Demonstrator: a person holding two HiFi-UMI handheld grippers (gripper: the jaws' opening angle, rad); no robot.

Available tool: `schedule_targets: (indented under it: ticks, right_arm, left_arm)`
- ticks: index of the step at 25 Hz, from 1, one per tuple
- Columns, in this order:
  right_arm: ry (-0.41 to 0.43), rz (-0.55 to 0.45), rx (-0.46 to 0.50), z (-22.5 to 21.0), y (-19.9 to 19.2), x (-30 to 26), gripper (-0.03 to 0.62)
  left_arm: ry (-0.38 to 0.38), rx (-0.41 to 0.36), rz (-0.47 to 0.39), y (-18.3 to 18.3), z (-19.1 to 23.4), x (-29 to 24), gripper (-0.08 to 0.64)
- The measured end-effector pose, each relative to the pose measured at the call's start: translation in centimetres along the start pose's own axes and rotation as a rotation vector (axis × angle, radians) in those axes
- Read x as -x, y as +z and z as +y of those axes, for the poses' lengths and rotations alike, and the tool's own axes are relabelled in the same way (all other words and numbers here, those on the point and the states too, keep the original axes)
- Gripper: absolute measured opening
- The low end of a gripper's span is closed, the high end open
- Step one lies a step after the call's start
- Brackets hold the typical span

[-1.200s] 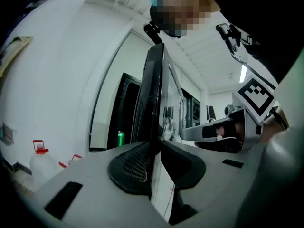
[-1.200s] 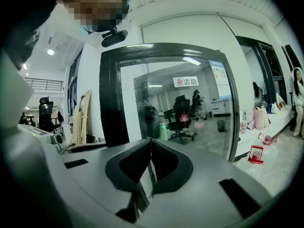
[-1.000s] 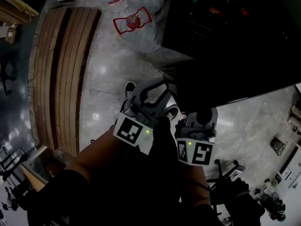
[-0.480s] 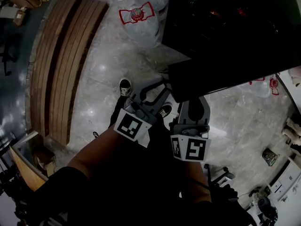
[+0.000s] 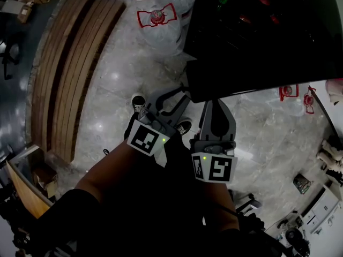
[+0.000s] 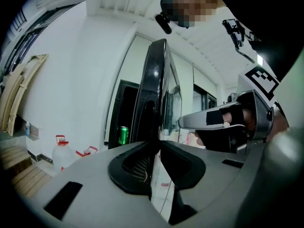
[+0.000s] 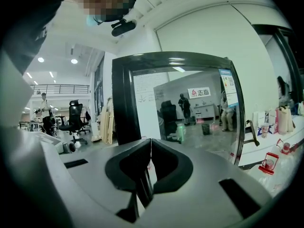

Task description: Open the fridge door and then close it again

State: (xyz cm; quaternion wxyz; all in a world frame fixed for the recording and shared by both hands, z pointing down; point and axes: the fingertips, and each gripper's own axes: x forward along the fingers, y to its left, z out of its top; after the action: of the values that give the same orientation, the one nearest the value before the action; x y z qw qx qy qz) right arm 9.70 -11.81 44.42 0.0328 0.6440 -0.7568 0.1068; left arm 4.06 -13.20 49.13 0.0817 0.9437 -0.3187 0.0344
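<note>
A: Item one, left hand-held gripper (image 6: pixel 158 144)?
B: Jaws opening. The free edge of the fridge door (image 6: pixel 153 75) is between the tips, pads seemingly on it.
A: Next, right hand-held gripper (image 7: pixel 151 140)?
B: Jaws closed together, nothing between them; aimed at the door's glass face.
A: Door, position?
B: Stands open, out from the fridge (image 5: pixel 268 20), just beyond both grippers.
A: Further back?
B: One green can (image 6: pixel 123 135) inside the fridge. Clear jugs (image 5: pixel 156 18) with red handles on the floor (image 5: pixel 118 90). Wooden slats (image 5: pixel 69 74) near them.
</note>
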Motion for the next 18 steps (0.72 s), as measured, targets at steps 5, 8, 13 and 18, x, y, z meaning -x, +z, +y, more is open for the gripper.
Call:
schedule_targets:
  ticks: [5, 8, 13, 18]
  right_arm:
    - [-0.007, 0.002, -0.008, 0.0, 0.0, -1.1, 0.015]
    - [-0.02, -0.007, -0.009, -0.1, 0.3, -2.4, 0.015]
    - [-0.048, -0.02, -0.007, 0.2, 1.5, -4.9, 0.015]
    - [-0.091, -0.025, -0.014, -0.3, 2.4, -7.7, 0.015]
  left_arm:
    - [0.014, 0.0, 0.015, 0.1, 2.4, -1.1, 0.079]
    - [0.012, -0.015, 0.009, 0.6, 4.3, -2.2, 0.085]
    - [-0.015, -0.029, -0.007, 1.7, 7.5, -4.6, 0.089]
    - [-0.058, -0.042, -0.004, 2.4, 10.4, -7.8, 0.094]
